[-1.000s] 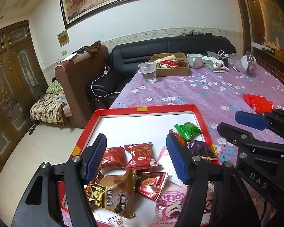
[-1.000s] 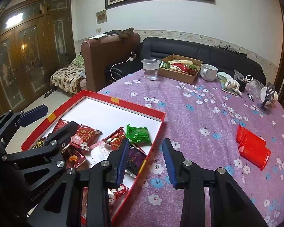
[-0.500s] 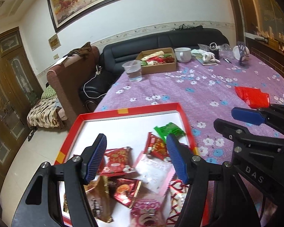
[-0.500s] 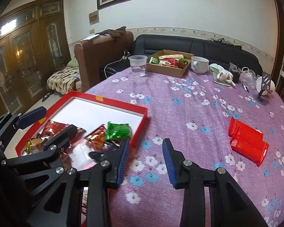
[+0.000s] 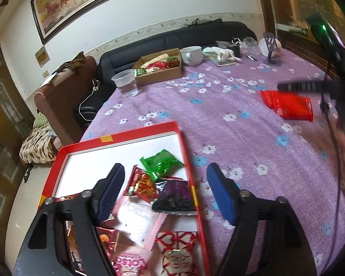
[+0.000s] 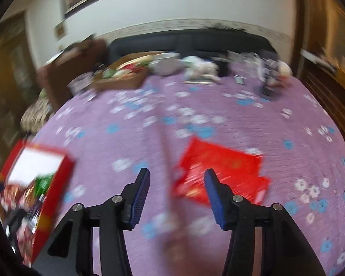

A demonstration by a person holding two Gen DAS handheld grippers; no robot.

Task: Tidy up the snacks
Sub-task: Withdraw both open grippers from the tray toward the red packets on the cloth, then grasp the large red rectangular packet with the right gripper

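Observation:
A red tray (image 5: pixel 126 135) with a white floor holds several snack packets, among them a green one (image 5: pixel 161 161), a red one (image 5: pixel 145 184) and a dark purple one (image 5: pixel 174 191). My left gripper (image 5: pixel 164 168) hovers over the tray's right rim; its jaws are opening and nothing is between them. A red packet (image 5: pixel 287 105) lies alone on the purple flowered cloth. In the blurred right wrist view, my right gripper (image 6: pixel 177 172) hangs just short of that red packet (image 6: pixel 223 168), its jaws opening and empty, with the tray (image 6: pixel 64 172) far to the left.
At the table's far end stand a cardboard box of snacks (image 5: pixel 158 69), a clear plastic cup (image 5: pixel 126 84), a white mug (image 5: pixel 192 55) and small clutter (image 5: pixel 225 54). A black sofa (image 5: pixel 195 32) and a brown armchair (image 5: pixel 64 87) lie beyond the table's left edge.
My right gripper swung right, from beside the tray to the red packet, and its jaws widened. My left gripper shifted right toward the tray's right rim, and its jaws spread too.

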